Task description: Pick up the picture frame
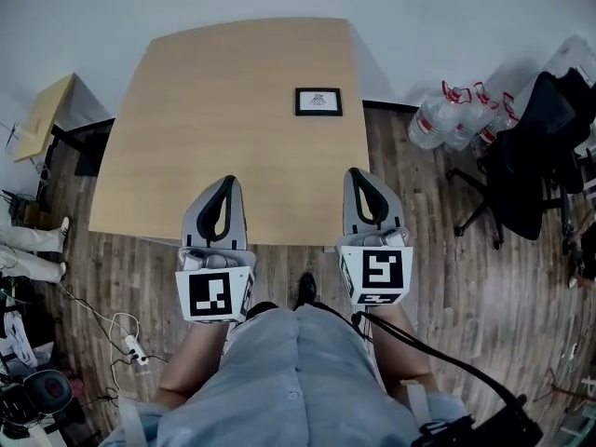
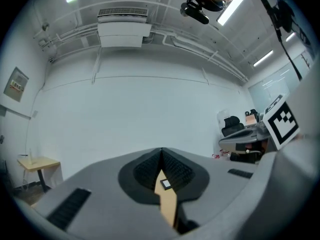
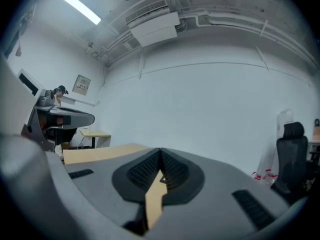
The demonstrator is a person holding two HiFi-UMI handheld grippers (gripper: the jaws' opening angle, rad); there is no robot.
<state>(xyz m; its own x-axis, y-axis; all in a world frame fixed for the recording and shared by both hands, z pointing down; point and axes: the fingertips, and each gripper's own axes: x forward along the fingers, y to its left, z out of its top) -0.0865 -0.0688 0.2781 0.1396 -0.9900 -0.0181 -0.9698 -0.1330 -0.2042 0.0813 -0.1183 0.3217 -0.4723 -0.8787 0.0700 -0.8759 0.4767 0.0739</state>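
A small black picture frame (image 1: 318, 101) with a white print lies flat on the light wooden table (image 1: 214, 101), toward its far right. Both grippers point level over the table's near edge, well short of the frame. My left gripper (image 1: 226, 182) is shut with nothing in it, and its tips meet in the left gripper view (image 2: 161, 152). Through the slit below them I see the frame (image 2: 165, 184). My right gripper (image 1: 358, 173) is likewise shut and empty (image 3: 160, 152), with a sliver of the frame (image 3: 163, 179) in its slit.
A small wooden side table (image 1: 42, 115) stands to the left. A pack of water bottles (image 1: 456, 115) and a black office chair (image 1: 535, 152) are on the right. Cables and a power strip (image 1: 130, 347) lie on the wood floor at lower left.
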